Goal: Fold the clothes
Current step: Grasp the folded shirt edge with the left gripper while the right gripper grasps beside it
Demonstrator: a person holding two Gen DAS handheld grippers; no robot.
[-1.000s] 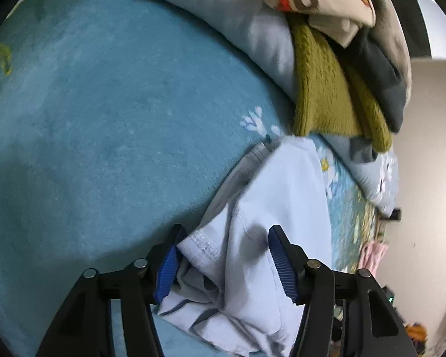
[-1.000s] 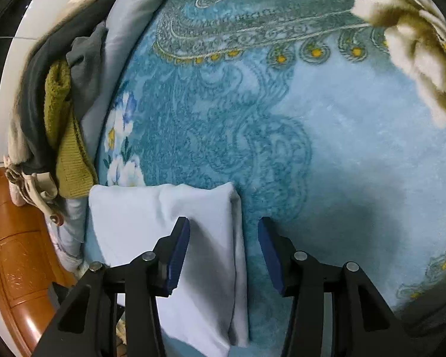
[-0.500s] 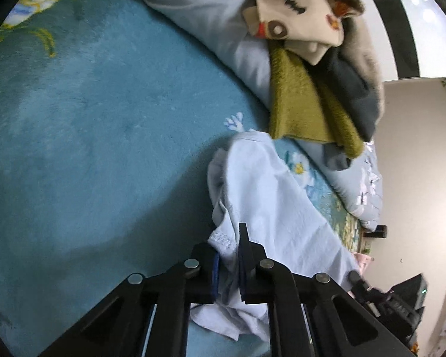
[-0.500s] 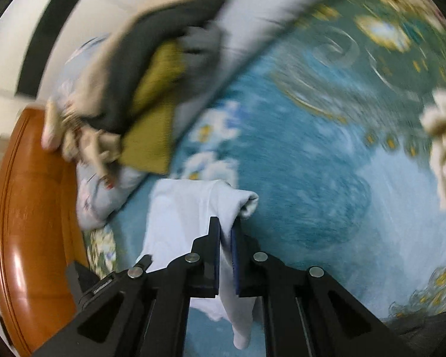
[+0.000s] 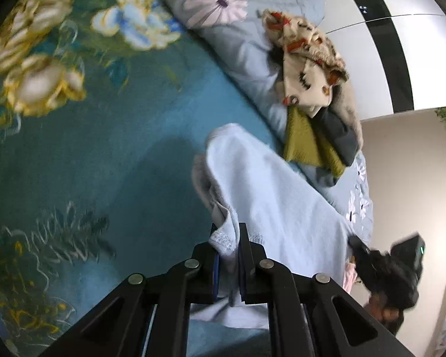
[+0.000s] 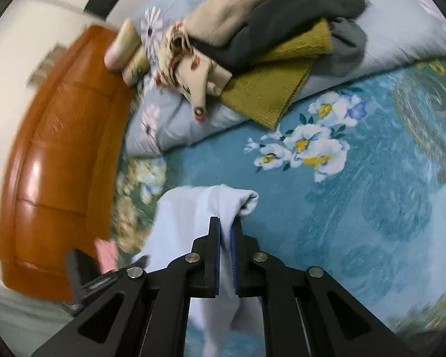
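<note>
The pale blue garment (image 5: 270,196) (image 6: 190,217) hangs over the teal floral blanket (image 5: 110,154) (image 6: 371,208), held between two grippers. The left gripper (image 5: 228,255) clamps its stitched hem, and the right gripper (image 6: 225,238) clamps a folded edge. Behind it, a pile of clothes (image 5: 315,95) (image 6: 261,47) rests on a flowered pillow (image 5: 246,6) (image 6: 169,119).

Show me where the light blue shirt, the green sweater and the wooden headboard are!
light blue shirt (image 5: 270,196), left wrist view, its middle.
green sweater (image 6: 270,89), right wrist view, flat folded face.
wooden headboard (image 6: 59,154), right wrist view, shiny panel.

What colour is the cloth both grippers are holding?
Pale blue garment, seen best in the left wrist view.
</note>
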